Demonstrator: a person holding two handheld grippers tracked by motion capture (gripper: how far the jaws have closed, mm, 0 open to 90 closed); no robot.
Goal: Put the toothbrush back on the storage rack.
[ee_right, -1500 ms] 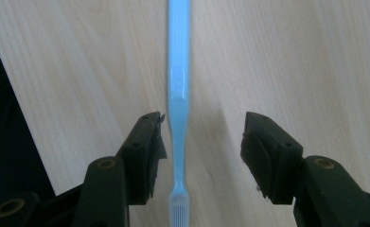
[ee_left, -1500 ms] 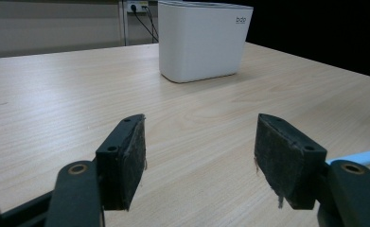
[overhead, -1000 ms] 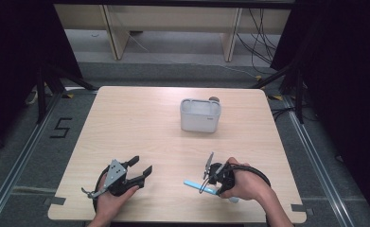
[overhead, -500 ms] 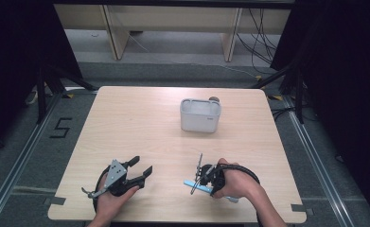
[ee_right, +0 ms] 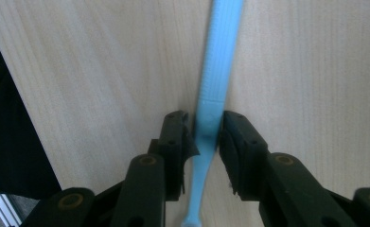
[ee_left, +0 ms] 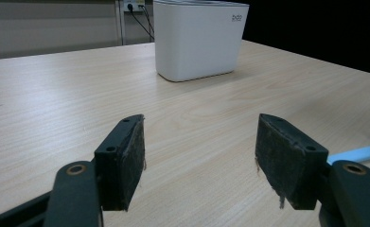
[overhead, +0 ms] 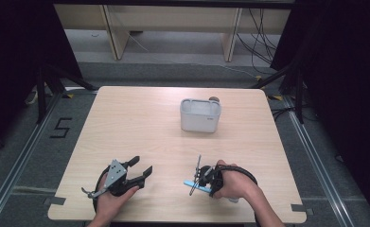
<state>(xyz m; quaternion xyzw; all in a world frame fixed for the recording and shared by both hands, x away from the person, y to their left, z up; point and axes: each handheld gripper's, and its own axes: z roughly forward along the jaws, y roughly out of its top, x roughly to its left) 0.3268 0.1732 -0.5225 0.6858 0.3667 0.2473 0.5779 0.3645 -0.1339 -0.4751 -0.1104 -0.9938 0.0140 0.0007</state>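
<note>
**A:** Where does the blue toothbrush (ee_right: pixel 214 85) sit relative to the white holder (overhead: pixel 200 115)?

**B:** Well apart from the holder, at the table (overhead: pixel 140 123) edge farthest from it, lying flat on the wood. The right gripper (ee_right: pixel 206 135) points down over it with the handle between its pads; the jaws have just been closing and now look pressed to the handle's narrow part on both sides.

**A:** How should it handle?

**B:** Likely light, a thin stiff plastic stick, smooth enough to swivel in a narrow pinch (the ribbed stretch just beyond the pads would probably hold better). Lying flush, it leaves little room beneath, so the pads should squeeze its sides.

**A:** And the left gripper (ee_left: pixel 199 161)?

**B:** Jaws spread wide with nothing between them, low over the table, facing the holder.
</note>
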